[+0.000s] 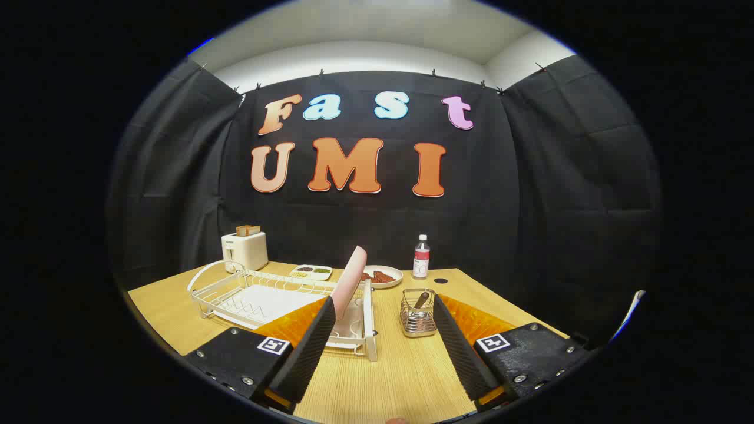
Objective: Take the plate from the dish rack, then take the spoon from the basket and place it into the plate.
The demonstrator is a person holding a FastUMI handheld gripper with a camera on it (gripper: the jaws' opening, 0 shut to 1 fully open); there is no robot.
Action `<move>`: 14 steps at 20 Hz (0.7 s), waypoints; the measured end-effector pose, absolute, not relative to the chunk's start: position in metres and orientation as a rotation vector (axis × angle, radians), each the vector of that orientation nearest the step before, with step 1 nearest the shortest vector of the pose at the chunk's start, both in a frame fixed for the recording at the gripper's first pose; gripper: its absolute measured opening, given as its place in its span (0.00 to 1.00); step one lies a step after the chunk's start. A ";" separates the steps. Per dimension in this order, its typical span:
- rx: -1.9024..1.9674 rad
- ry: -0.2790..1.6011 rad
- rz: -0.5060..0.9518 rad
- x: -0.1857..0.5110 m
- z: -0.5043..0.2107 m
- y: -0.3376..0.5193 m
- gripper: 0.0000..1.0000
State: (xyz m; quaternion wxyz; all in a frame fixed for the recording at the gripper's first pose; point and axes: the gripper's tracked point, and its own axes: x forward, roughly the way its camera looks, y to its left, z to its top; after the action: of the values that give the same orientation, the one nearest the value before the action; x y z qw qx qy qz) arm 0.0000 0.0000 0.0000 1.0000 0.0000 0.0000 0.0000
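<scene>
The gripper (380, 330) has its jaws wide and empty, so steer them ahead-left to straddle the upright plate (350, 281) in the dish rack (247, 294), clamping its rim squarely

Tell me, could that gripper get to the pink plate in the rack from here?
Probably yes. The gripper is open, and the plate stands on edge at the dish rack's near end, just ahead of the fingers, with nothing between.

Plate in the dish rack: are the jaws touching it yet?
Apart. In the gripper view the gripper is open, and the pink plate stands upright in the dish rack beyond its tips, with nothing between the jaws.
</scene>
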 end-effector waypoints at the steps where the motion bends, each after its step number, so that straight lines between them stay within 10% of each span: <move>1: 0.002 0.002 0.000 0.000 -0.001 0.000 0.99; 14: 0.009 0.022 -0.009 0.003 -0.009 -0.005 0.99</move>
State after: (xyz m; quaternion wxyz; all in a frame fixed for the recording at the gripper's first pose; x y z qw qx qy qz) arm 0.0030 -0.0052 -0.0087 0.9999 0.0047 0.0109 -0.0044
